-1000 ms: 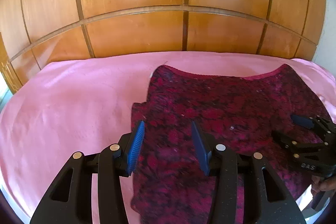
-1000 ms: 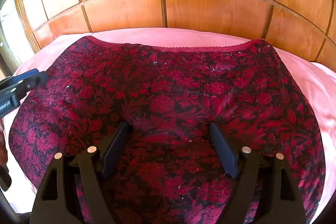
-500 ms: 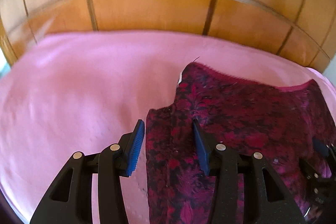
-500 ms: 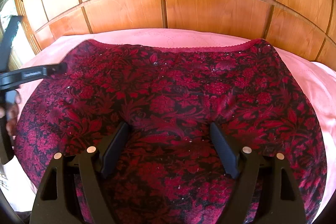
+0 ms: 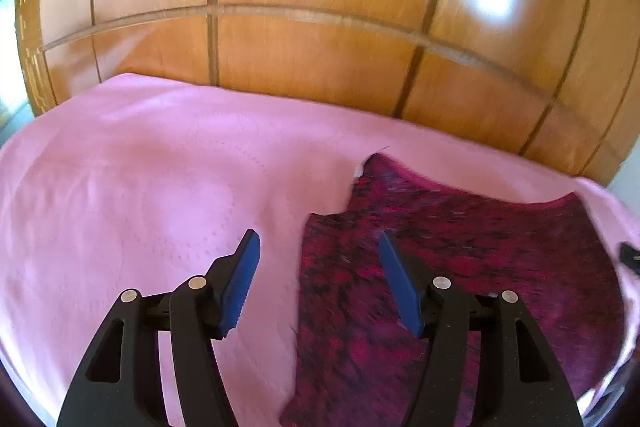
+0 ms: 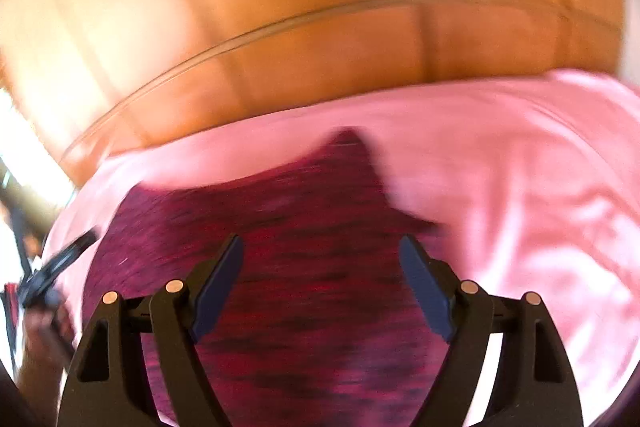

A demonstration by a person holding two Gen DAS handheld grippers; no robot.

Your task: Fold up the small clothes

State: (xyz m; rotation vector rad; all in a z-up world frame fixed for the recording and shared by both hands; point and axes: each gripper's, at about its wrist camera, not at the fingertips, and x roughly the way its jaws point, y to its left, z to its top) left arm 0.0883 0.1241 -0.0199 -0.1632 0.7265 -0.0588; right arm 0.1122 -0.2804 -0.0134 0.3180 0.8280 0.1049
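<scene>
On the pink bedsheet (image 5: 132, 187), spread in front of the glossy wooden panelled wall (image 5: 320, 47), the left gripper (image 5: 316, 275) is seen with its blue-padded jaws opening; nothing is pinched between them, though the left hem of the dark red floral-print fabric garment (image 5: 460, 255) lies below the gap. A second ago those jaws were set narrower over the cloth's left side, which is now seen doubled inward (a first fold, apparently). Further right, the right gripper (image 6: 320, 263) is held wide apart and empty above the garment, in a heavily blurred view. The garment's right edge is judged to be the next fold.
</scene>
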